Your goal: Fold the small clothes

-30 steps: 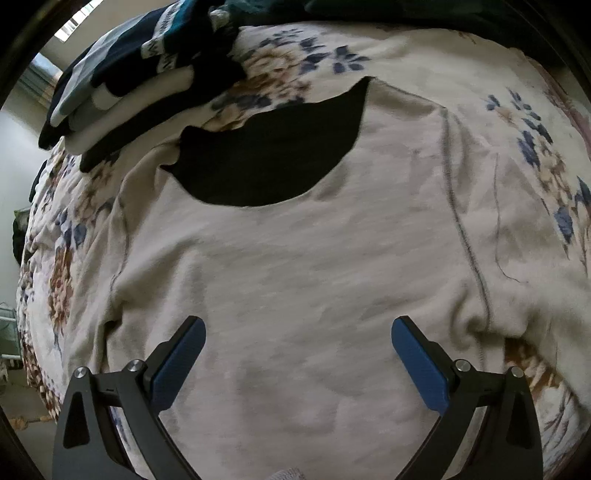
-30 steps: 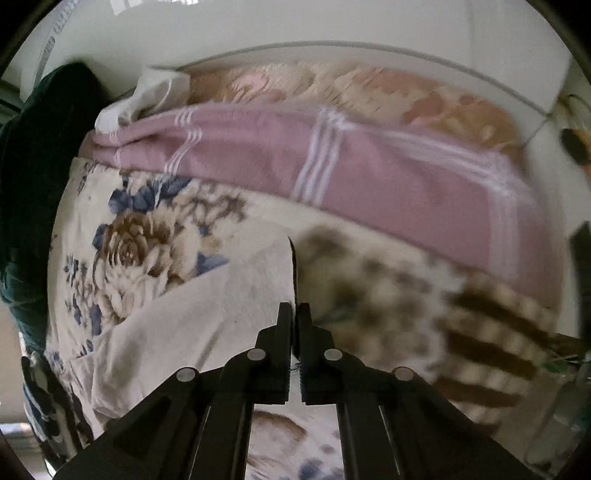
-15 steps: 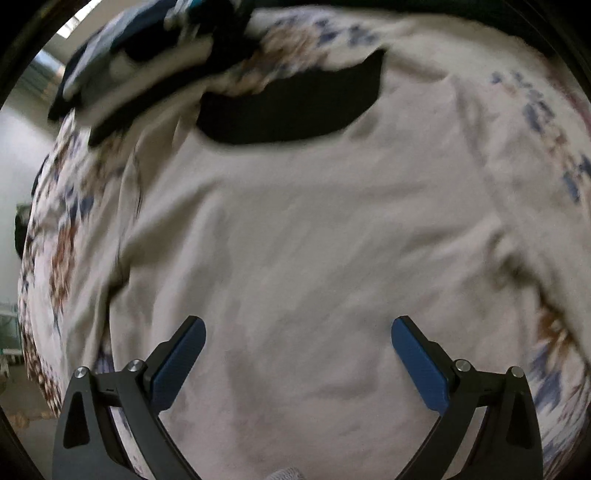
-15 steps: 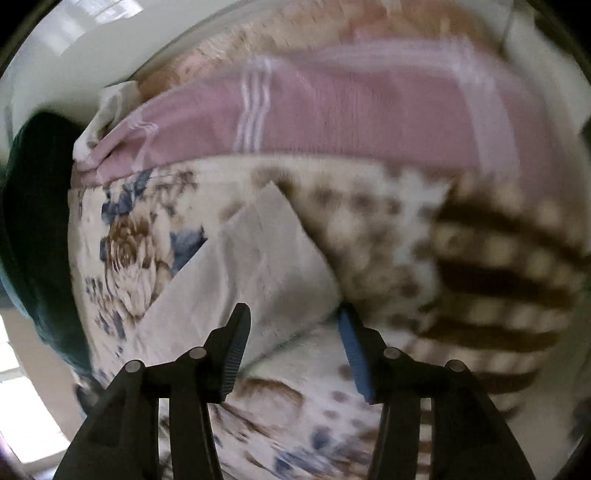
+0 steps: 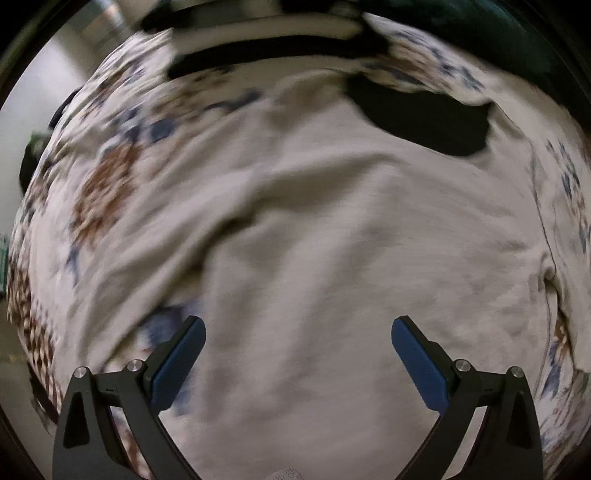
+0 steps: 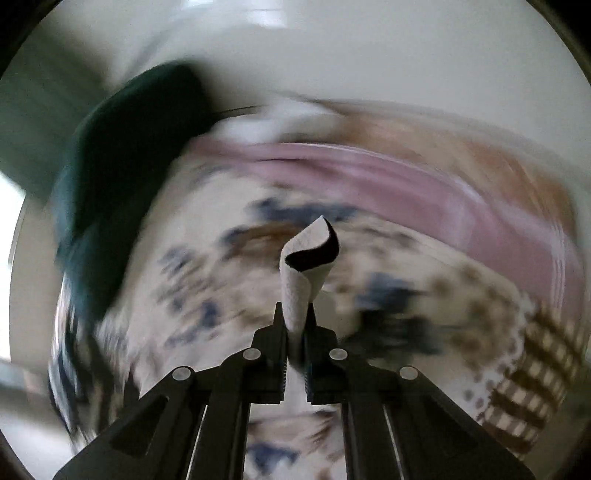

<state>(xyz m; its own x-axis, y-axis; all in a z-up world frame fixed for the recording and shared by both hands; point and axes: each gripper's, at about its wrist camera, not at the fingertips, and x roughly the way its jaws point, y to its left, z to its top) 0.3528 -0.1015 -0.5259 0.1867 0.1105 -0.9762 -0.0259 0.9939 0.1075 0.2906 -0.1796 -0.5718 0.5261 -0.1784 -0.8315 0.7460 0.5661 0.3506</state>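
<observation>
A cream sweatshirt (image 5: 332, 229) with a dark inner neck opening (image 5: 428, 118) lies spread on a floral bedsheet (image 5: 110, 184). My left gripper (image 5: 297, 354) is open and empty, hovering over the shirt's lower body. My right gripper (image 6: 295, 325) is shut on a sleeve cuff (image 6: 306, 269) of the cream sweatshirt; the cuff stands up between the fingers, lifted off the bed, its dark inside showing. Both views are motion-blurred.
A stack of folded clothes (image 5: 266, 33) lies at the far end of the bed. A dark green garment (image 6: 110, 199) is at the left, a pink striped blanket (image 6: 406, 177) and pillows behind, a brown checked cloth (image 6: 524, 369) at the right.
My right gripper opened over the sleeve end, then closed on the cuff and lifted it. My left gripper stayed open and swung left across the shirt.
</observation>
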